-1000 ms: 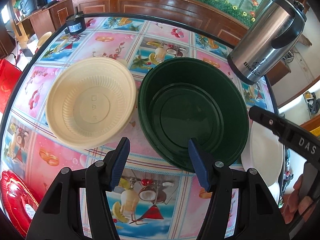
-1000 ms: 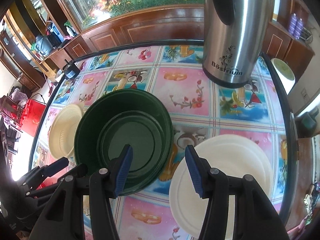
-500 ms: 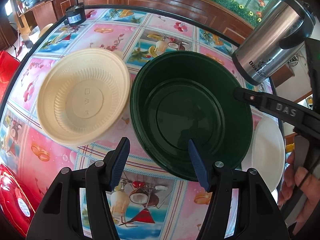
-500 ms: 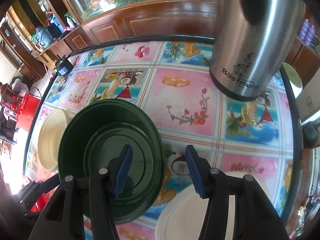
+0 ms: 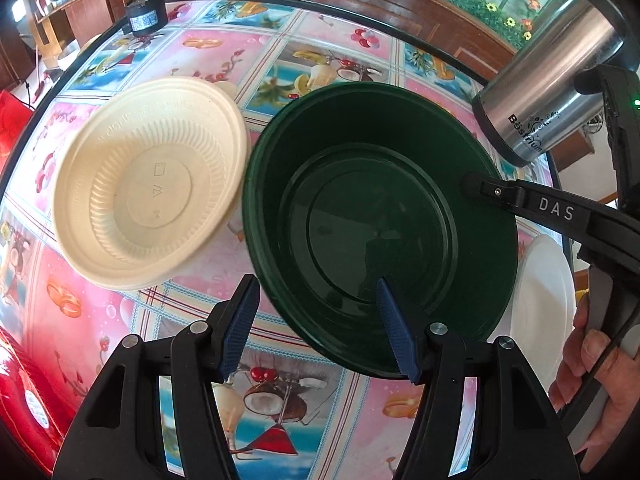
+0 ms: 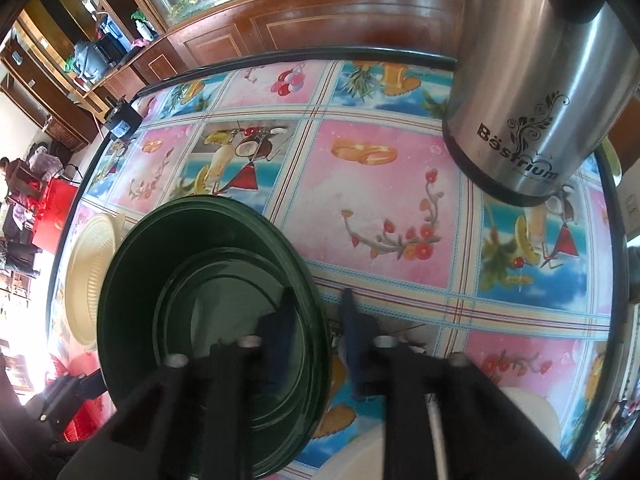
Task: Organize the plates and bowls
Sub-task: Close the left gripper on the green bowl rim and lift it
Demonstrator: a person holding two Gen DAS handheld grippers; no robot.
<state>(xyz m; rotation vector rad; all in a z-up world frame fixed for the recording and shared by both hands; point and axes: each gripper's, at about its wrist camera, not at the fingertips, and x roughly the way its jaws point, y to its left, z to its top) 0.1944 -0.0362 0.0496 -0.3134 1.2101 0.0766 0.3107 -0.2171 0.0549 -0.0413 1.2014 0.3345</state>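
The right gripper (image 6: 318, 322) is closing its dark blue pads (image 6: 286, 320) across the rim of the deep dark green plastic bowl (image 6: 208, 304): one pad stands inside the bowl, the other just outside its 3 o'clock edge, with the wall between them. Motion blur hides whether the pads already press on it.

The left gripper (image 5: 316, 326) hangs with its jaws about half open and nothing held; its right pad overlaps the green bowl's (image 5: 380, 224) 6 o'clock rim, while its left pad sits over bare cloth.

Outward from the green bowl, at its 9 o'clock and almost touching, sits a ribbed cream plastic bowl (image 5: 154, 184). At its 4 o'clock lies a flat white round plate (image 5: 544, 300), partly under the right gripper's body, which a person's hand (image 5: 588, 368) grips. At 1 o'clock stands a tall steel kettle (image 5: 560, 88) with a black base. All rest on a table with a bright fruit-print cloth (image 6: 384, 208). A small black cylinder (image 5: 144, 18) sits at the far 11 o'clock edge.
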